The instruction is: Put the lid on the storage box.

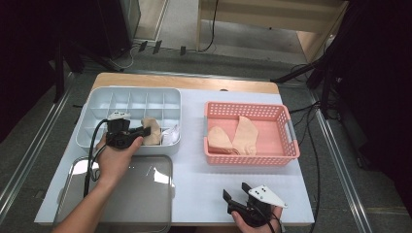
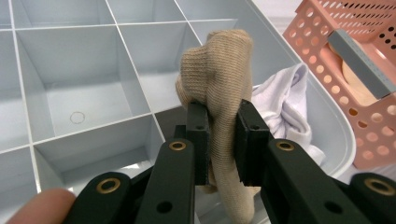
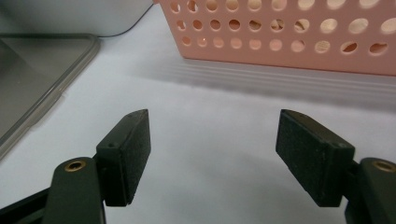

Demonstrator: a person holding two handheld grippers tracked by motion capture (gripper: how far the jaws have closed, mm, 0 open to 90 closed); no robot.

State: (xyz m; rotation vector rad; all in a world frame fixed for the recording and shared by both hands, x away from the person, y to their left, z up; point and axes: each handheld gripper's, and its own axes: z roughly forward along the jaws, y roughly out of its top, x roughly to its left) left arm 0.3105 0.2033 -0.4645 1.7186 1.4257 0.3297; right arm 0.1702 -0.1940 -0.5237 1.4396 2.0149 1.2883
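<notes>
Left gripper view: my left gripper [image 2: 220,140] pinches the beige sock [image 2: 218,74] over the organizer [image 2: 70,93], 12 o'clock, for binning; right gripper [image 3: 215,156] jaws wide, empty.

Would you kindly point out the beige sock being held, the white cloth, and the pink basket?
beige sock [image 2: 219,70], left gripper view, its bunched upper part.
white cloth [image 2: 285,105], left gripper view, its folds.
pink basket [image 1: 250,158], high view, its near wall.

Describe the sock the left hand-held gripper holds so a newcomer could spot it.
Find the grey divided box at the table's left. Over its front right cells, the left hand-held gripper pinches a beige sock. Beside it lies a white cloth; the other beige socks lie in the pink basket.
</notes>
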